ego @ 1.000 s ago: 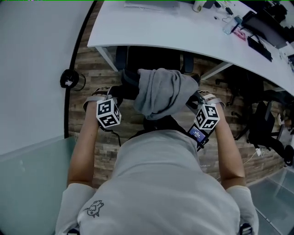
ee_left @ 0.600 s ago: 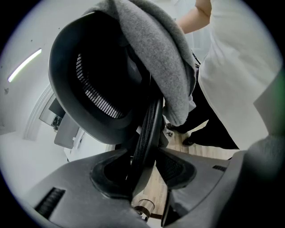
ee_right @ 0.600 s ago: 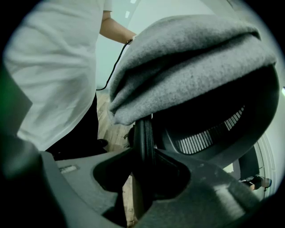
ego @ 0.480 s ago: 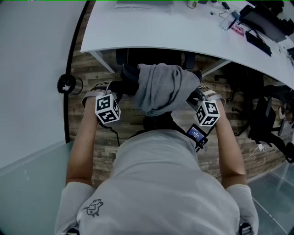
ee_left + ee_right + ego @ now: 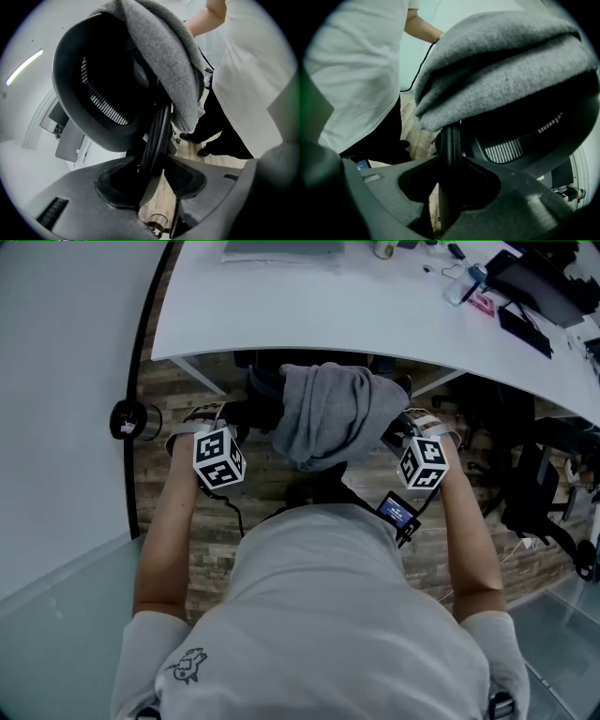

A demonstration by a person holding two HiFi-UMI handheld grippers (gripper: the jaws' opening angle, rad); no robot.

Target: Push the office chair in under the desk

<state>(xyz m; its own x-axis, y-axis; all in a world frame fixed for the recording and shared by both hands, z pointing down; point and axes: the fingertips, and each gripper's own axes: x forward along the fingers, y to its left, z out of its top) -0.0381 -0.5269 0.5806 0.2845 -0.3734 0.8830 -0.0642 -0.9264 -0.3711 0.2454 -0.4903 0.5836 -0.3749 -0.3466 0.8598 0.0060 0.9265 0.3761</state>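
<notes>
Together, left gripper (image 5: 157, 164) and right gripper (image 5: 450, 173) clamp chair (image 5: 89, 117) (under cloth (image 5: 328, 413)).

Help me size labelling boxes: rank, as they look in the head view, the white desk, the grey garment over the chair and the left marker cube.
1. white desk, though cropped by the frame.
2. grey garment.
3. left marker cube, clearly smallest.
</notes>
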